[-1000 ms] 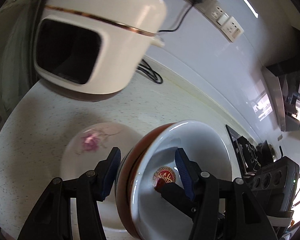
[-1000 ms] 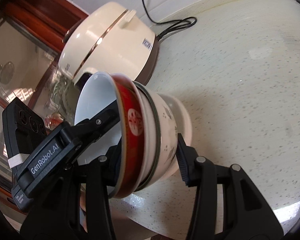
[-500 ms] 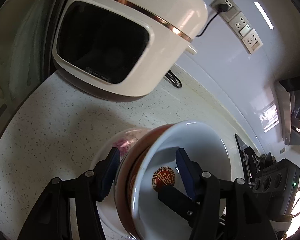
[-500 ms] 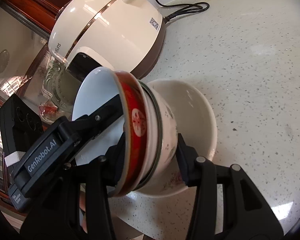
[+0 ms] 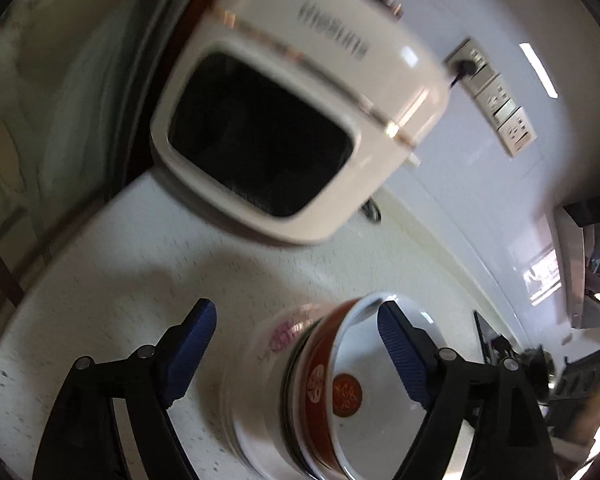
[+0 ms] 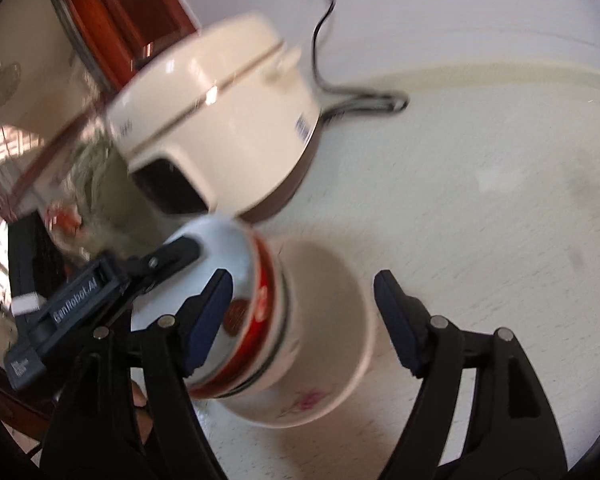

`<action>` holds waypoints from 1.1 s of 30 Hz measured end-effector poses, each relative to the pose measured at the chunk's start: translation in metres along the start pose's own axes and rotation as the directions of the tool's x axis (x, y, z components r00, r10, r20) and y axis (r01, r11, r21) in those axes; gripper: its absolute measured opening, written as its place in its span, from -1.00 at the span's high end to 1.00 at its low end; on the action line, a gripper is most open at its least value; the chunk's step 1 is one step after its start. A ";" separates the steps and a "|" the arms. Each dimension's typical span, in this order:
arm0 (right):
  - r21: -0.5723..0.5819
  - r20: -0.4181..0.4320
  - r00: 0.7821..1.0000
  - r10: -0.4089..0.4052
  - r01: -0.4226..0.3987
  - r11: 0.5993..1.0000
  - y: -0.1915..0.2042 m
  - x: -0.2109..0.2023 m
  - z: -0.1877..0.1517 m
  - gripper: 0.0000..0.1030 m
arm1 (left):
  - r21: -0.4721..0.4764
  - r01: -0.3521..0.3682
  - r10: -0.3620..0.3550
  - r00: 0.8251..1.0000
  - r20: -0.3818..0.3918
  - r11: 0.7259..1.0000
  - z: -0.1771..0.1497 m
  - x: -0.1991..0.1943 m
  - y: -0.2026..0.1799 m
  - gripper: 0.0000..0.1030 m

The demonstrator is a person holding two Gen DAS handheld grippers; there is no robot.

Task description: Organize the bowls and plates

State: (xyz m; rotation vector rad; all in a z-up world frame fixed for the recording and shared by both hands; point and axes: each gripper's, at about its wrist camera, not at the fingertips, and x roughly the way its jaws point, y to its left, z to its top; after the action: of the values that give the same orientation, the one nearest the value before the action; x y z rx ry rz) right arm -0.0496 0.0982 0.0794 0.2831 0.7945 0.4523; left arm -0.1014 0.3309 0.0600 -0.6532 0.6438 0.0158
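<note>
A stack of nested bowls, the inner one red-sided [image 5: 320, 384] [image 6: 260, 304] with a red emblem inside, sits in a wide white floral bowl [image 5: 256, 380] [image 6: 328, 316] on the counter. My left gripper [image 5: 296, 352] is open, its fingers spread on either side of the stack. My right gripper [image 6: 300, 312] is open too, its fingers apart around the stack. Both views are blurred.
A cream rice cooker [image 5: 300, 120] [image 6: 216, 128] stands close behind the bowls, its black cord [image 6: 356, 104] trailing to wall sockets [image 5: 496, 100]. A speckled white counter [image 6: 480, 200] stretches to the right. A red-framed glass cabinet [image 6: 60, 60] is at the left.
Both grippers have opened and let go of the bowl stack, which now rests in the floral bowl. Both have drawn back a little.
</note>
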 end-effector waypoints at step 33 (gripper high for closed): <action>-0.211 0.536 0.818 -0.208 0.368 0.906 -0.009 -0.115 -0.182 -1.00 | 0.415 -0.300 0.128 0.910 0.394 0.859 -0.160 -0.115 -0.025 -1.00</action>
State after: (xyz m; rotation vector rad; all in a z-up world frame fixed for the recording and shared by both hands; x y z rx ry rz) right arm -0.2513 0.0474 0.0250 -0.0215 0.2332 0.1856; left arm -0.2773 0.2406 0.0412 -0.0939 0.3440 0.1821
